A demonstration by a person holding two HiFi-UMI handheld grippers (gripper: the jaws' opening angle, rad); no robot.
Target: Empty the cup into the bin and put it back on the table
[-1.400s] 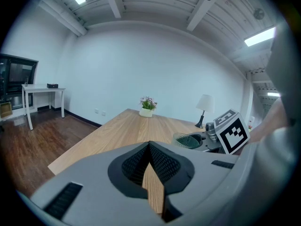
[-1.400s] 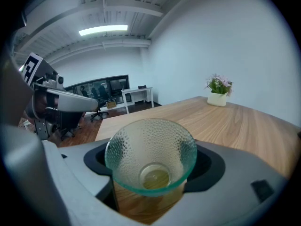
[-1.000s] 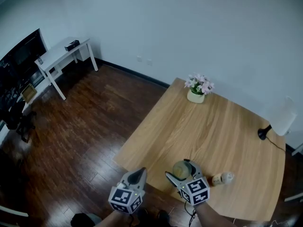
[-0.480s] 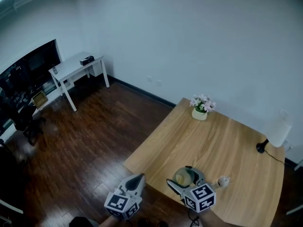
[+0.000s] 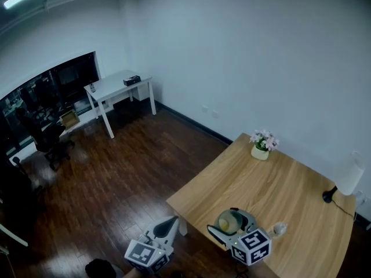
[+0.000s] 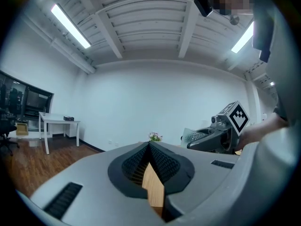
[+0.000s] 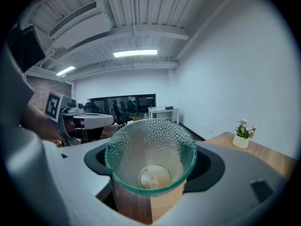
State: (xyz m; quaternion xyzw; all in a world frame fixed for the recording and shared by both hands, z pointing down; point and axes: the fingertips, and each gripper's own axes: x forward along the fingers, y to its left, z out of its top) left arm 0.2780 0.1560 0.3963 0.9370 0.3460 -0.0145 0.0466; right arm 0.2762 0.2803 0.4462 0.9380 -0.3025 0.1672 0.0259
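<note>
At the near edge of the light wooden table (image 5: 272, 181), dimpled clear glass cup (image 7: 149, 147) clamped in right gripper (image 5: 230, 225); off that edge, left gripper (image 5: 171, 223) closed, empty.

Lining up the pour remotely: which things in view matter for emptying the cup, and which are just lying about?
Job: dimpled clear glass cup, held by the right gripper; light wooden table. No bin in view.
Lying about: white pot of pink flowers; white-shaded lamp; small pale bottle-like thing; white desk.
</note>
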